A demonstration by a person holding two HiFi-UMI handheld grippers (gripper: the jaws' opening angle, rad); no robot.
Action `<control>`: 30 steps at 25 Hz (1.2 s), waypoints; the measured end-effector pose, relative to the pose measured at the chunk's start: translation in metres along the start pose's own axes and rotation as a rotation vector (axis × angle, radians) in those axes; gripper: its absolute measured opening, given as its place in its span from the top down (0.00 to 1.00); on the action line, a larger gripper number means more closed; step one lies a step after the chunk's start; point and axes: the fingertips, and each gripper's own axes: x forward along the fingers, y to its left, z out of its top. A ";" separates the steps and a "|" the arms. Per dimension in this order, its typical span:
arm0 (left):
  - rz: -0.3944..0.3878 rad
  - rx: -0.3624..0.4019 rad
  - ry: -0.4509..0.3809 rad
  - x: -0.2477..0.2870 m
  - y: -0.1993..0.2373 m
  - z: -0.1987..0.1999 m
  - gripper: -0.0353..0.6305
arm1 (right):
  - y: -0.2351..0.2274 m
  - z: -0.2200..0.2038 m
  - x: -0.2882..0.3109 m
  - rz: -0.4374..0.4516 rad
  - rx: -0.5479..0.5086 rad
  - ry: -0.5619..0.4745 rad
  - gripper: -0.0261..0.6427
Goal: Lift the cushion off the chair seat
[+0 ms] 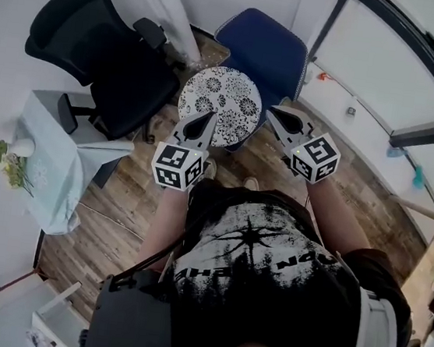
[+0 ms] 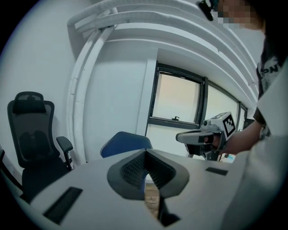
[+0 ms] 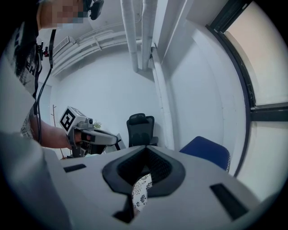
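My left gripper [image 1: 207,118] pinched shut, empty, over near edge of cushion [image 1: 228,92]; right gripper [image 1: 274,114] shut too, just right of cushion; cushion on blue chair [image 1: 266,45].

**Head view.** The cushion [image 1: 228,99] covers most of the blue chair [image 1: 268,45], so the seat surface beneath it is hidden. The cushion's near rim lies behind the tip of the left gripper [image 1: 208,119]. Below the cushion, the person's torso [image 1: 265,292] masks the floor. To the right of the cushion, a small object [image 1: 351,111] on the window ledge [image 1: 367,132] is too small to identify.

**Right gripper view.** Only a patterned sliver of the cushion shows through the slit under the closed jaws (the rest lies behind the body of the right gripper [image 1: 275,115]).

**Left gripper view.** The cushion is wholly hidden behind the gripper body.
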 end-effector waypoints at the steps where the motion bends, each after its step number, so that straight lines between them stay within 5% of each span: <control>1: -0.009 -0.001 0.004 0.003 0.002 -0.001 0.93 | -0.001 -0.001 0.001 -0.009 0.004 0.001 0.93; 18: -0.214 0.046 0.105 0.055 0.072 -0.001 0.93 | -0.034 -0.033 0.059 -0.214 0.127 0.050 0.93; 30: -0.365 0.072 0.216 0.107 0.080 -0.034 0.93 | -0.063 -0.083 0.082 -0.276 0.232 0.098 0.93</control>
